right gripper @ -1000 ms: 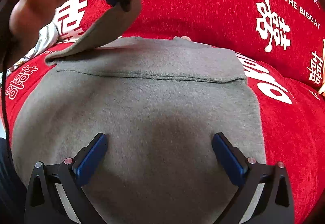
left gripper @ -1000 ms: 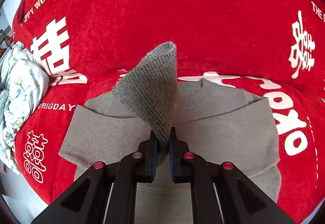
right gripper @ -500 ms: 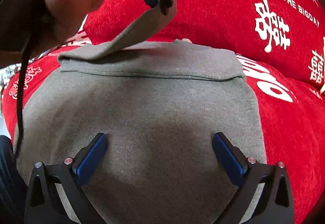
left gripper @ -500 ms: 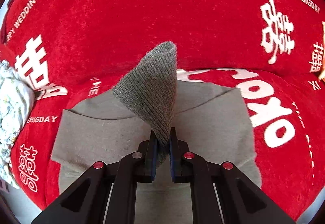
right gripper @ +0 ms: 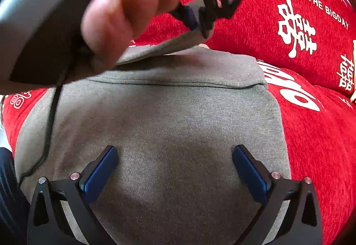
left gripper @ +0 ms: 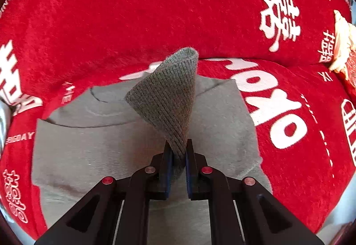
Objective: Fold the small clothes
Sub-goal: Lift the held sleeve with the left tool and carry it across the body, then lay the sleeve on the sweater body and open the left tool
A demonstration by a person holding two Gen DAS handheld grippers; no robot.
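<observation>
A small grey sweater (left gripper: 89, 145) lies flat on a red cover. My left gripper (left gripper: 178, 151) is shut on its ribbed cuff (left gripper: 166, 98), which stands up between the pads. In the right wrist view the same left gripper (right gripper: 199, 20), held by a hand (right gripper: 124, 11), lifts the sleeve (right gripper: 160, 49) above the top edge of the sweater (right gripper: 166, 133). My right gripper (right gripper: 174, 162) hangs open just over the sweater's body, with nothing between its blue pads (right gripper: 100, 171).
The red plush cover (left gripper: 155, 11) with white lettering spreads all around the garment. A pale crumpled cloth (left gripper: 343, 45) lies at the far right edge. A black cable (right gripper: 49, 133) trails from the hand across the sweater's left side.
The left gripper carried the cuff rightward and lower over the sweater, and the hand now fills the upper left of the right wrist view. The right gripper stayed still.
</observation>
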